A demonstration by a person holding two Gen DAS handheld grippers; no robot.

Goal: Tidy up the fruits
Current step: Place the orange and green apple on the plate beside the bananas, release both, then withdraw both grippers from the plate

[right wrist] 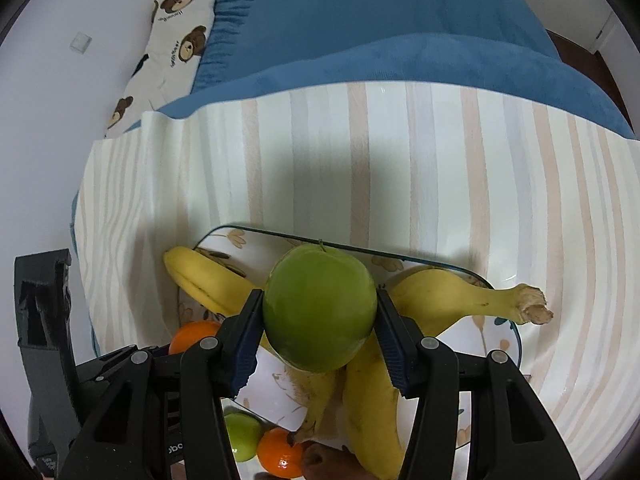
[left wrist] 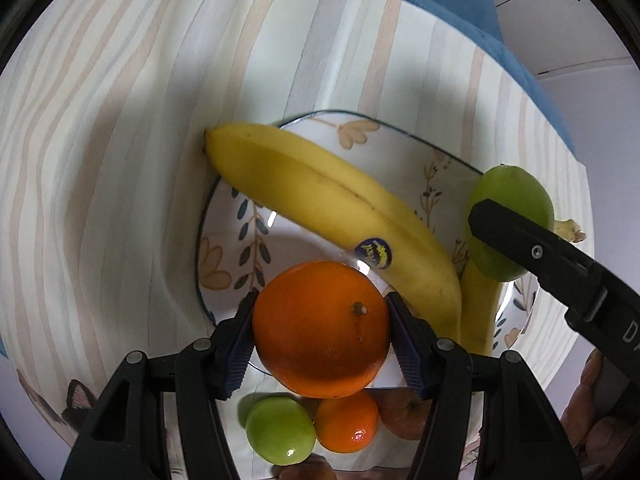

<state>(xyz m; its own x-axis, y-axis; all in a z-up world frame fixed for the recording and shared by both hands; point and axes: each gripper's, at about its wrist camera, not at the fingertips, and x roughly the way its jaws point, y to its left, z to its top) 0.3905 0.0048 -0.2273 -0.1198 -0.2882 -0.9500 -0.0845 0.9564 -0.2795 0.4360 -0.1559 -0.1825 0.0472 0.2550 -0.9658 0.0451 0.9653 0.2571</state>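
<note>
My left gripper [left wrist: 320, 330] is shut on an orange [left wrist: 322, 328] and holds it over the near edge of a flowered plate [left wrist: 224, 248]. Bananas [left wrist: 332, 204] lie across the plate. My right gripper [right wrist: 318, 326] is shut on a green apple [right wrist: 320, 308] above the same plate [right wrist: 420, 262], over the bananas [right wrist: 452, 292]. That apple [left wrist: 510, 220] and a right finger [left wrist: 532, 248] show at the right of the left wrist view. The orange [right wrist: 192, 334] peeks out at the left of the right wrist view.
Below the plate lie a green apple [left wrist: 280, 430], a small orange [left wrist: 346, 422] and a reddish fruit [left wrist: 404, 418]. A striped cloth [right wrist: 400, 160] covers the surface. A blue blanket [right wrist: 380, 20] and a bear-print pillow [right wrist: 168, 40] lie behind.
</note>
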